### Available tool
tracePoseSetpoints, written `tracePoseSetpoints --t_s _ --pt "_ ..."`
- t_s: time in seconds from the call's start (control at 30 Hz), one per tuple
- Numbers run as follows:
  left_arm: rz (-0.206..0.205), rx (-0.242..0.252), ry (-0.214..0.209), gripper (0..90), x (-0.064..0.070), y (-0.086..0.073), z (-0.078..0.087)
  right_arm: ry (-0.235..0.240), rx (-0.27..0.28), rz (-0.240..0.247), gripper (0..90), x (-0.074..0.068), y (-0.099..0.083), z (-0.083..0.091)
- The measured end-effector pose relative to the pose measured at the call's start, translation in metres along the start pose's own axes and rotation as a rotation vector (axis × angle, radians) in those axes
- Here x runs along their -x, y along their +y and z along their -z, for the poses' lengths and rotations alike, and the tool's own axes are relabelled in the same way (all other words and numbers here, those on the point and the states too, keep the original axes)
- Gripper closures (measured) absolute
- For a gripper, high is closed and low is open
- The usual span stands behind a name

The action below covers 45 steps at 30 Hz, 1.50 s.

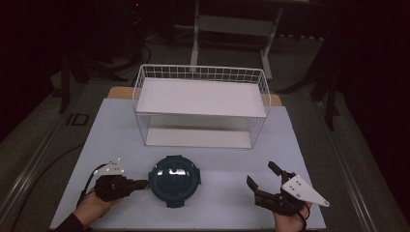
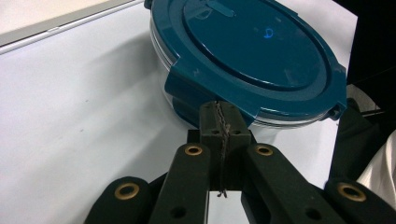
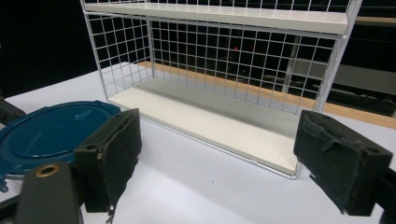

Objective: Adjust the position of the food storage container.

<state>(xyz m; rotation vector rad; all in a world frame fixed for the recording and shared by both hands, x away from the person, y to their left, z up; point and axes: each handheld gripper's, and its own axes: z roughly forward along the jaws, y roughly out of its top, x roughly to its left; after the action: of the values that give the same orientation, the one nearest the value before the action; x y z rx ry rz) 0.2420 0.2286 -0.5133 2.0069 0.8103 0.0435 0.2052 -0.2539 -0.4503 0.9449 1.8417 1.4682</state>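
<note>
A round clear container with a dark teal clip-on lid [image 1: 174,180] [image 2: 252,51] [image 3: 46,133] sits on the white table top, in front of the wire rack. My left gripper [image 1: 141,183] [image 2: 219,112] comes in from the container's left. Its jaws are shut flat against each other, and their tips touch the lower edge of the lid's side latch flap [image 2: 196,86]; I see nothing between them. To the container's right, my right gripper [image 1: 261,174] [image 3: 226,158] stands wide open and holds nothing. It points toward the rack, apart from the container.
A white wire rack [image 1: 200,72] [image 3: 210,56] with an upper and a lower shelf stands at the back of the white table top [image 1: 217,212]. Both shelves are bare. Dark floor and stand legs lie beyond the table.
</note>
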Motion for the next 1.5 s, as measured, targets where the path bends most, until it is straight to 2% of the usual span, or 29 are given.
tracePoseSetpoints --t_s 0.1,0.23,0.47,0.63,0.93,1.1,1.5 --pt "-0.003 0.001 0.012 89.8 0.001 0.003 -0.004 0.001 0.001 0.001 15.1 -0.001 0.000 0.000" --pt "-0.011 -0.007 0.052 89.8 -0.001 0.008 -0.006 0.001 0.002 -0.003 15.1 0.000 0.000 0.001" --pt "-0.008 -0.005 0.069 89.8 -0.003 0.010 -0.007 0.007 0.000 -0.010 15.1 0.000 -0.001 0.000" --pt "-0.020 -0.016 0.092 89.8 0.002 0.013 -0.010 0.010 -0.004 -0.006 15.1 -0.001 0.000 -0.002" --pt "-0.035 -0.033 0.037 89.8 0.010 0.030 -0.036 0.012 -0.013 -0.008 15.1 -0.001 -0.001 -0.003" --pt "-0.046 -0.038 0.023 89.8 0.015 0.040 -0.051 0.014 -0.014 -0.010 15.1 -0.001 -0.001 -0.004" --pt "-0.076 -0.053 -0.037 89.8 0.030 0.054 -0.079 0.019 -0.015 -0.004 15.1 -0.001 -0.001 -0.003"
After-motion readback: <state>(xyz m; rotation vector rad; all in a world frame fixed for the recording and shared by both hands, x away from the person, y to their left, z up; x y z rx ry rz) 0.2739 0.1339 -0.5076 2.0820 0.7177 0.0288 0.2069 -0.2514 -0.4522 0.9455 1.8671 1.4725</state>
